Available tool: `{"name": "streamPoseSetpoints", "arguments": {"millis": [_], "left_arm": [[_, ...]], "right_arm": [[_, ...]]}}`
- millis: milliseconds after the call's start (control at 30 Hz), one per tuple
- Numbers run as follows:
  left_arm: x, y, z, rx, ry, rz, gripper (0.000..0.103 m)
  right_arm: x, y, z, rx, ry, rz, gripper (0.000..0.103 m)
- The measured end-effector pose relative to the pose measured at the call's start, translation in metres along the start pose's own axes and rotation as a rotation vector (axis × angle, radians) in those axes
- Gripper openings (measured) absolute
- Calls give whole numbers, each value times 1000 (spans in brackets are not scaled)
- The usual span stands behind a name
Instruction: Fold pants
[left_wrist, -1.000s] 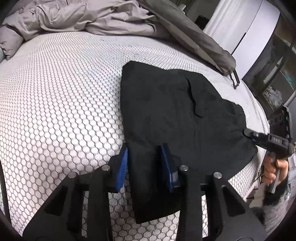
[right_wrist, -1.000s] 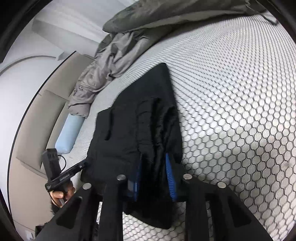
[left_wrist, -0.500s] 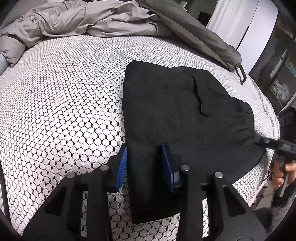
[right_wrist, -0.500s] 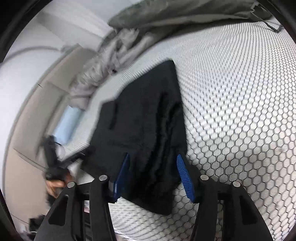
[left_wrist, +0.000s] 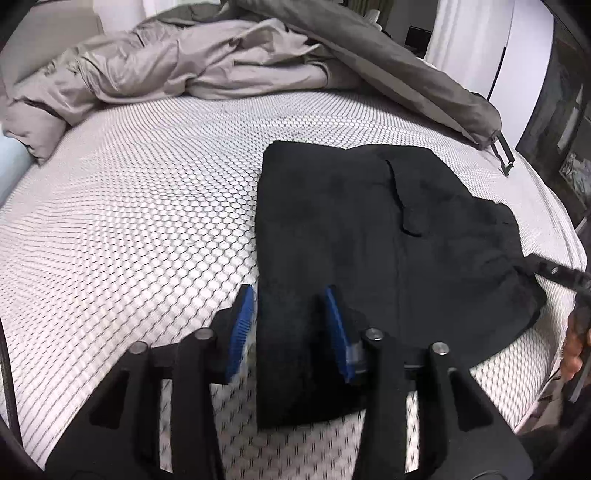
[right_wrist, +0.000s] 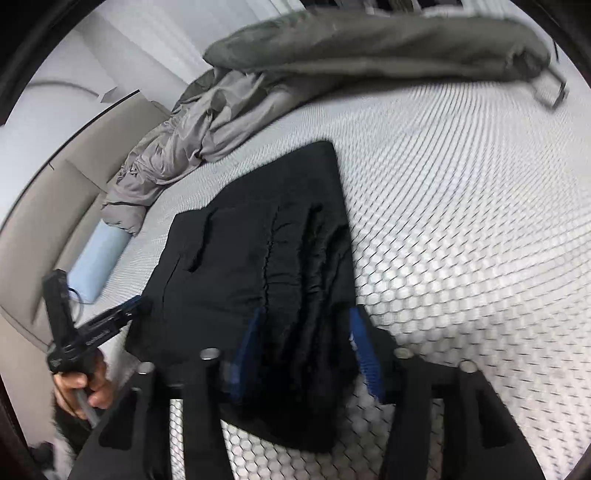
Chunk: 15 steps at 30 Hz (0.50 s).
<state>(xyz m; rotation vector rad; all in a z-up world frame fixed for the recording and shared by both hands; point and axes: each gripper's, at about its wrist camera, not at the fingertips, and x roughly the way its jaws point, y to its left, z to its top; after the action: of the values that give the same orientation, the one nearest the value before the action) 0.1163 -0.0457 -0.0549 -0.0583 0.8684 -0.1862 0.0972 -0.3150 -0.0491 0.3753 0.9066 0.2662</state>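
Black pants lie folded flat on the white honeycomb-patterned mattress. My left gripper is open, its blue pads straddling the near left edge of the pants. My right gripper is open, its blue pads on either side of the bunched waistband end. Neither gripper holds the cloth. The right gripper shows at the right edge of the left wrist view, and the left gripper shows at the left of the right wrist view.
A crumpled grey duvet lies along the far side of the bed. A light blue pillow lies by the beige headboard. The mattress edge is close to the pants, with a white wardrobe beyond.
My right gripper has opened and let go of the waistband end. Both grippers have drawn back a little from the pants. The left gripper stays open.
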Motion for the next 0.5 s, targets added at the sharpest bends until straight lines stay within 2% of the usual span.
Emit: {"name": "streamPoseSetpoints", "arguments": {"millis": [33, 67, 100, 167, 233, 267, 333, 433, 500], "left_arm": [[-8, 0, -4, 2, -17, 11, 53], [-22, -2, -11, 6, -47, 27, 65], [-32, -5, -16, 11, -70, 35, 77], [-54, -10, -24, 26, -129, 43, 89], [-71, -16, -28, 43, -196, 40, 101], [-79, -20, -32, 46, -241, 41, 102], [-87, -26, -36, 60, -279, 36, 102], [-96, -34, -41, 56, -326, 39, 102], [-95, -34, -41, 15, -334, 16, 102]], "right_arm": [[-9, 1, -4, -12, -14, -2, 72], [-15, 3, -6, -24, -27, -6, 81], [-25, 7, -9, -47, -51, -9, 85], [-38, 16, -16, -97, -94, -17, 97], [-54, 26, -25, -156, -148, -21, 102], [-59, 30, -28, -178, -168, -19, 102], [-70, 40, -36, -231, -211, -12, 103], [-74, 51, -42, -259, -255, 3, 103], [-77, 56, -46, -272, -281, 8, 103]]}}
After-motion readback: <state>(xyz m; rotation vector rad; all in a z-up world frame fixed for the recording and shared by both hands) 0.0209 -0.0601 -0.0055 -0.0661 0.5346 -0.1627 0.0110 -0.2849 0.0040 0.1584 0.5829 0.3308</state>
